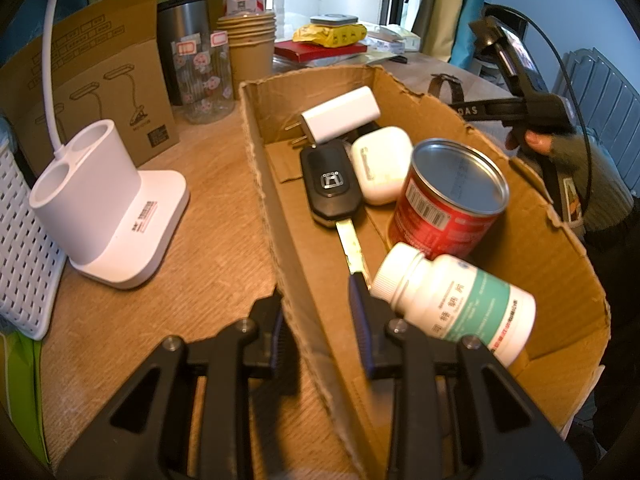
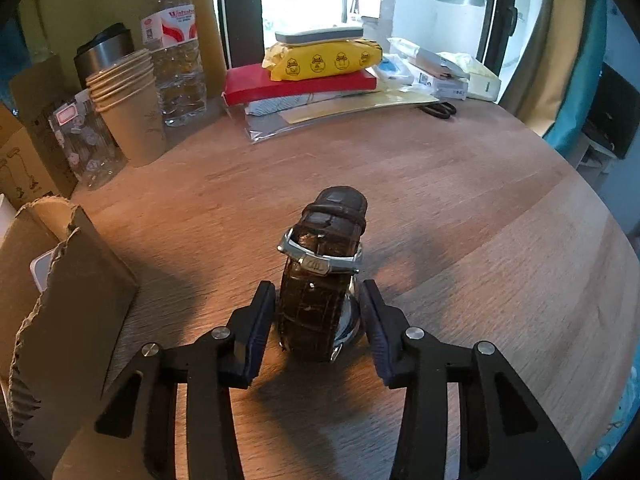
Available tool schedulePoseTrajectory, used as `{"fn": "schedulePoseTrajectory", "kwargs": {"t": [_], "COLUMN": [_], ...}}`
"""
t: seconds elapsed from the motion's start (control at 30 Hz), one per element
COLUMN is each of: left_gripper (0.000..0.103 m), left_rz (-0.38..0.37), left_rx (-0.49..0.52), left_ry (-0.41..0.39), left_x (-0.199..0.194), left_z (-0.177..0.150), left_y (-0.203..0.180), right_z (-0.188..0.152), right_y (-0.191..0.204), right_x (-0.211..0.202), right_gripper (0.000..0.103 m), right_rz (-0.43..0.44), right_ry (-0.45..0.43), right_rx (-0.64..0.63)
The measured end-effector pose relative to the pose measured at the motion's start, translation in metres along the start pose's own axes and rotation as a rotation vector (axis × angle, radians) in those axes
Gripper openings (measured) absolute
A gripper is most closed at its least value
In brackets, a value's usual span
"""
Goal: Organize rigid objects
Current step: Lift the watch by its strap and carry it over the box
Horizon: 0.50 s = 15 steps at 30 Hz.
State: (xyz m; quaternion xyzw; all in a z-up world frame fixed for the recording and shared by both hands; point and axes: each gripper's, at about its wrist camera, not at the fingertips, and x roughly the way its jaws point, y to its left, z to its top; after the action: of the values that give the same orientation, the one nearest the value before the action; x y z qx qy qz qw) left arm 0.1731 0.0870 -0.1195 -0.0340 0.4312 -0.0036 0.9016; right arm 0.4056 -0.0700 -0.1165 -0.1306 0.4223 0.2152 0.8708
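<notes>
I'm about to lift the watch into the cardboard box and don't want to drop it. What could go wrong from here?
1. The right gripper brackets the watch, with small gaps visible beside the pads; lifting now could leave it behind or tip it.
2. The left gripper pinches only the torn box wall; the cardboard could tear or the box shift.
3. The pill bottle and red can crowd the box's near end.

Matt corrugated cardboard box (image 1: 540, 248), shiny metal tin (image 1: 452, 196), glossy brown leather watch (image 2: 320, 280), wood-grain table (image 2: 460, 208).
</notes>
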Motion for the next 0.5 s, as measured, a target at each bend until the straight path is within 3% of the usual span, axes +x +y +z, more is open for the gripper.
{"fn": "schedulePoseTrajectory", "kwargs": {"t": [0.13, 0.5], "left_gripper": [0.030, 0.030], "left_rz": [-0.001, -0.001], "left_rx": [0.000, 0.000], "left_ry": [0.000, 0.000], "left_x": [-0.001, -0.001], "left_z": [0.000, 0.000], "left_y": [0.000, 0.001], "right_z": [-0.003, -0.014], "right_y": [0.000, 0.022], "right_x": [-0.004, -0.024], "right_gripper": [0.046, 0.045], "right_rz": [0.044, 0.054], "right_ry": [-0.007, -0.044], "right_rx": [0.011, -0.032]}}
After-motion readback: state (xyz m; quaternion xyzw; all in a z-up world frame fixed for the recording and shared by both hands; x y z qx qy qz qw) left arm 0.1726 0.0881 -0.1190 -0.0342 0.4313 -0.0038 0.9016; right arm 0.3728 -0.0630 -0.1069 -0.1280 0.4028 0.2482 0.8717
